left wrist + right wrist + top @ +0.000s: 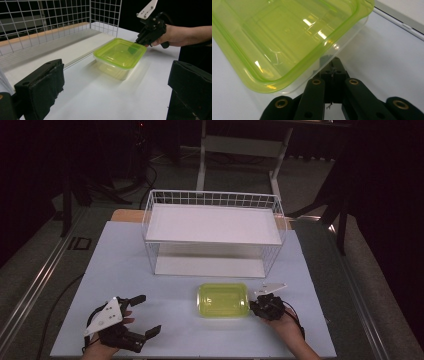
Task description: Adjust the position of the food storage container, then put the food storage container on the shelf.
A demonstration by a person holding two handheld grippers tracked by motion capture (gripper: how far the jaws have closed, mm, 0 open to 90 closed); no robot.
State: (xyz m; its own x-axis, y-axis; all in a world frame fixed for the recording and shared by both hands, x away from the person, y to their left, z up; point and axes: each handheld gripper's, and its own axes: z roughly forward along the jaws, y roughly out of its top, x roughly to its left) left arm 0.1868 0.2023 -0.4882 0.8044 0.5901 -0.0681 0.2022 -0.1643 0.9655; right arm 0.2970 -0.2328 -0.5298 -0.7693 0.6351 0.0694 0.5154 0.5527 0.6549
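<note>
right gripper (256, 306) pinched together at the green-lidded container's (223, 300) right rim (left gripper (142, 316) spread apart), bare table (170, 285) around.

looks like i'm in some lab or test studio: dark curtained room, pale table (125, 270) on carpet, floor rail (35, 285), cables (145, 180), another desk frame (240, 150) behind.

**Around your work area**

In front of you lies a pale table (125, 270). At its far side stands a white wire rack (215, 199) with a flat white shelf (215, 222) inside. Beyond it you see a white desk frame (240, 145). On the floor to your left run a metal rail (35, 280) and a dark cable (60, 305).
</note>
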